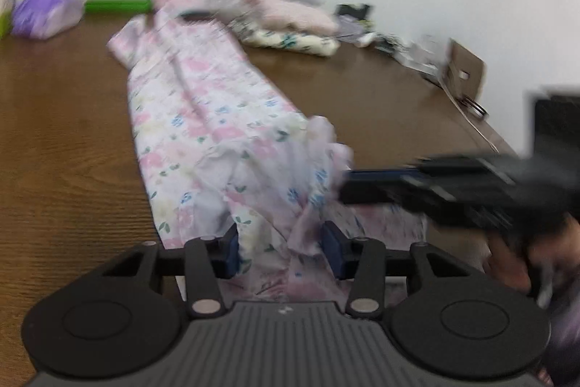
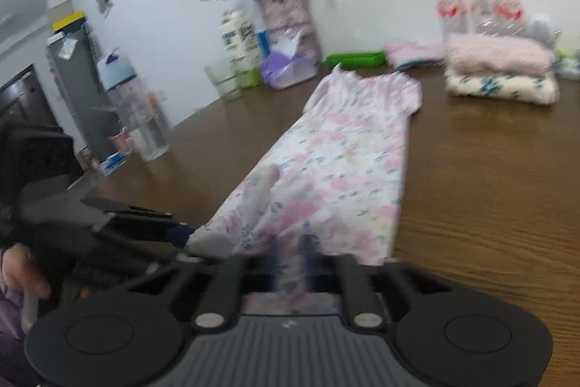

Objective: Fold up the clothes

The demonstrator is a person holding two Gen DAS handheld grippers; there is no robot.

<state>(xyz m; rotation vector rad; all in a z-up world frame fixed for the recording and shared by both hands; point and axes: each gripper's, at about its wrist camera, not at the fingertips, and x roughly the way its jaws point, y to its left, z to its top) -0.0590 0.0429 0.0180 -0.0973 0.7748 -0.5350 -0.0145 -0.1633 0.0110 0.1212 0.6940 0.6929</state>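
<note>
A long floral garment point(image 1: 203, 104) in pink and white lies lengthwise on the brown wooden table point(image 1: 54, 133), bunched up at its near end. My left gripper point(image 1: 281, 249) is open, with the bunched near end lying between its blue pads. My right gripper point(image 1: 344, 185) comes in from the right and pinches a fold of that end. In the right wrist view the garment point(image 2: 344, 162) stretches away from my right gripper point(image 2: 291, 251), whose fingers stand close together with cloth between them. My left gripper point(image 2: 185, 234) touches the hem at the left. Both views are blurred.
A stack of folded clothes point(image 2: 500, 75) sits at the back right, with plastic bottles point(image 2: 478, 2) behind it. A green box point(image 2: 355, 58), a purple tissue pack point(image 2: 286, 68), a flower vase point(image 2: 282, 13) and a water bottle point(image 2: 145, 118) line the far and left edges. A cardboard piece point(image 1: 464, 71) lies at the table's right edge.
</note>
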